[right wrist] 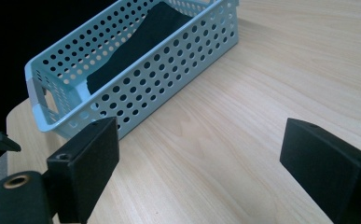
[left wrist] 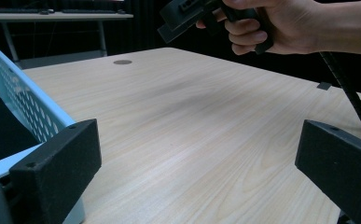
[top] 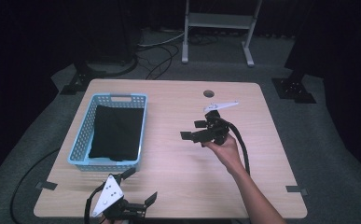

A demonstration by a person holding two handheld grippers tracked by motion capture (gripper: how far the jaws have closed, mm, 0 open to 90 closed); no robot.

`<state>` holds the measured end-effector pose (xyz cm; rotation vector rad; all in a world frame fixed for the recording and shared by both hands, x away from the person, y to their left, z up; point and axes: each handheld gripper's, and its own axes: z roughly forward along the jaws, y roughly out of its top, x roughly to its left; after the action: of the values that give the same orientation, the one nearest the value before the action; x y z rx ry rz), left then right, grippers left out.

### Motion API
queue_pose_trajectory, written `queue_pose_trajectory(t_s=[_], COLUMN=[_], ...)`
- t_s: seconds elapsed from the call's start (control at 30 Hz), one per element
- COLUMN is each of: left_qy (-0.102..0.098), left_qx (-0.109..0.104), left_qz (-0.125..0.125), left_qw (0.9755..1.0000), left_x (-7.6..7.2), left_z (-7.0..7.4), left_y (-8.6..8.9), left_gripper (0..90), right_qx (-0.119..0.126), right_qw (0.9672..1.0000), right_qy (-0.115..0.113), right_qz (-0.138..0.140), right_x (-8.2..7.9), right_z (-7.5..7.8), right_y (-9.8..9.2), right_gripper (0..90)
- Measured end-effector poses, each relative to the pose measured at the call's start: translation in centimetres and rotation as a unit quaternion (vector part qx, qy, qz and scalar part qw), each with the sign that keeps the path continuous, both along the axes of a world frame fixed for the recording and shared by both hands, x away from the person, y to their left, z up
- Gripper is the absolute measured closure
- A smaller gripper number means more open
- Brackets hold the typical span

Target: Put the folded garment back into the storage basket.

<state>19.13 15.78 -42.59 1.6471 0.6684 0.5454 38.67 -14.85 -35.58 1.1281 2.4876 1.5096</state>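
Note:
A light blue perforated basket stands on the left half of the wooden table. A folded black cloth lies flat inside it. My right gripper hovers over the table's middle in a person's hand, open, its jaws pointing left toward the basket and the cloth. My left gripper sits low at the front edge, just in front of the basket's near right corner, open with only bare wood between its jaws. The right gripper and its hand appear at the top of the left gripper view.
A round cable hole sits near the table's far edge. Dark tape marks lie at the front corners. A black cable trails from the right gripper. A metal stand and floor cables are behind the table.

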Motion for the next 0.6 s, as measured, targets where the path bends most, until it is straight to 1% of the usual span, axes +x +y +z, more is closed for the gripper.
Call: queue_pose_trajectory(t_s=[0.2,0.6], left_qy=[0.000,0.000], left_qx=[0.000,-0.001], left_qz=[0.000,0.000], left_qw=[1.0000,1.0000], left_x=[-0.01,-0.04], left_z=[0.01,0.00], left_y=[0.01,-0.08], left_gripper=[0.0,0.0], right_qx=[-0.001,-0.007], right_qw=[1.0000,1.0000], right_qy=[0.002,-0.001], right_qz=[-0.003,-0.003], right_x=[-0.20,-0.62], right_z=[-0.44,-0.39], right_y=[-0.33,-0.91], right_gripper=[11.8,11.8])
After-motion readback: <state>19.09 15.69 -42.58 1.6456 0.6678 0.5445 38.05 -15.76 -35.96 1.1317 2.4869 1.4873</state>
